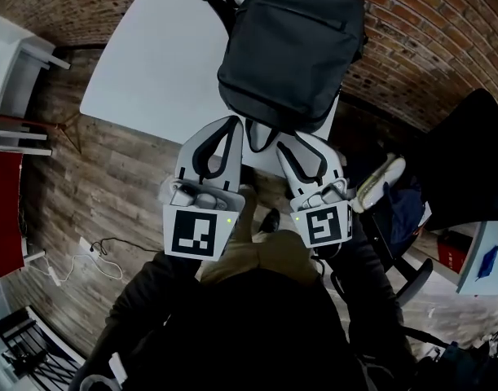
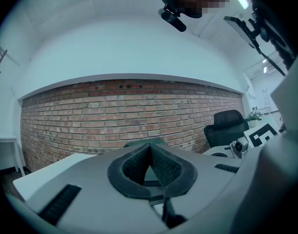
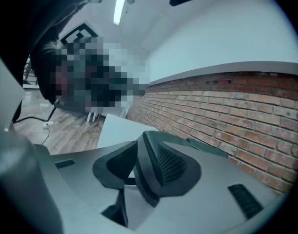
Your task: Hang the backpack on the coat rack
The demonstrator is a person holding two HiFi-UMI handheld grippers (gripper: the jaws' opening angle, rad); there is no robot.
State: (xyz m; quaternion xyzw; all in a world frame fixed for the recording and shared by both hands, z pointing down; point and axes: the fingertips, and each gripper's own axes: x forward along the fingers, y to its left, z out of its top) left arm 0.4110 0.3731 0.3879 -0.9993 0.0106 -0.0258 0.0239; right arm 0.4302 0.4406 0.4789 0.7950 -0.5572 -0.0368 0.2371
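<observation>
A black backpack lies flat on the white table, with a strap trailing off its far left corner. Both grippers hover at the table's near edge, pointing at the bag's lower end. My left gripper is shut with nothing between its pads; its jaws meet in the left gripper view. My right gripper stands open beside it, its tips close to the backpack's bottom edge and nothing held. In the right gripper view its jaws stand apart before the brick wall.
A brick wall runs behind the table. A black office chair and a cluttered desk stand to the right. White shelving and a thin wooden stand are at left. Cables lie on the wooden floor.
</observation>
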